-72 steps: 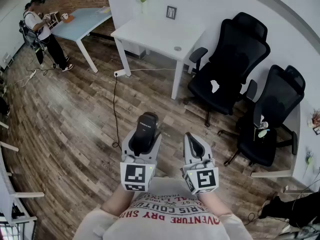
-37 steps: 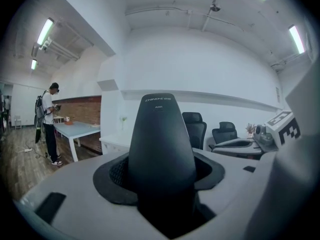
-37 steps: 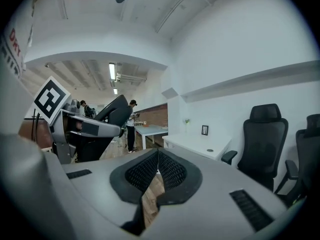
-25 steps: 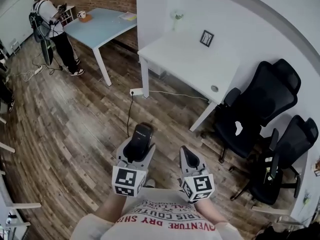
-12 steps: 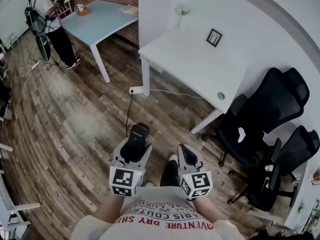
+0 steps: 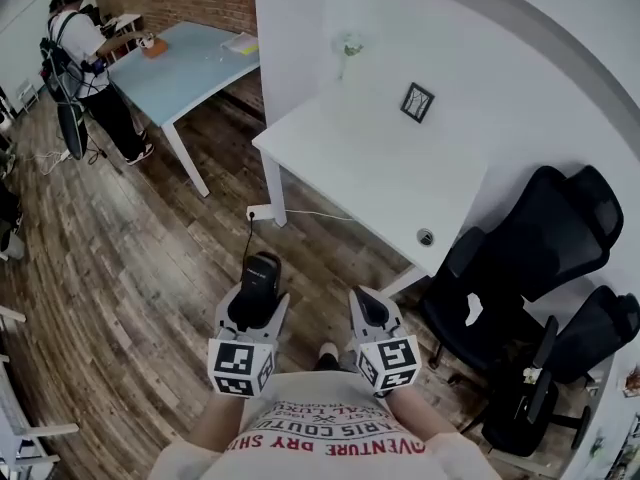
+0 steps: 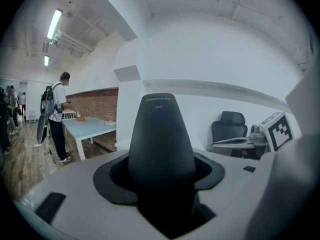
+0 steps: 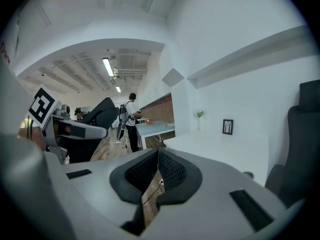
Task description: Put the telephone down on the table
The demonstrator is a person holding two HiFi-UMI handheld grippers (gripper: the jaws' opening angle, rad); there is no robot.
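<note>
A black telephone handset [image 6: 256, 286] sticks up between the jaws of my left gripper [image 6: 254, 306], which is shut on it over the wooden floor. In the left gripper view the telephone [image 7: 161, 144] fills the middle, and the left gripper [image 7: 161, 186] clamps its lower part. My right gripper [image 6: 366, 310] hangs beside it, shut and with nothing in it; in its own view the right gripper [image 8: 158, 170] has its black pads meeting. The white table [image 6: 385, 173] stands ahead, a step beyond both grippers, and also shows as the white table [image 8: 227, 145].
A small picture frame [image 6: 417, 101] and a glass vase [image 6: 349, 48] stand at the white table's far edge. Black office chairs [image 6: 525, 238] crowd its right side. A socket and cable [image 6: 252, 213] lie by its left leg. A person [image 6: 75, 63] stands at a blue table [image 6: 195, 53], far left.
The white table has come nearer and now lies straight ahead of both grippers. The left gripper still holds the telephone upright; the right stays shut beside it.
</note>
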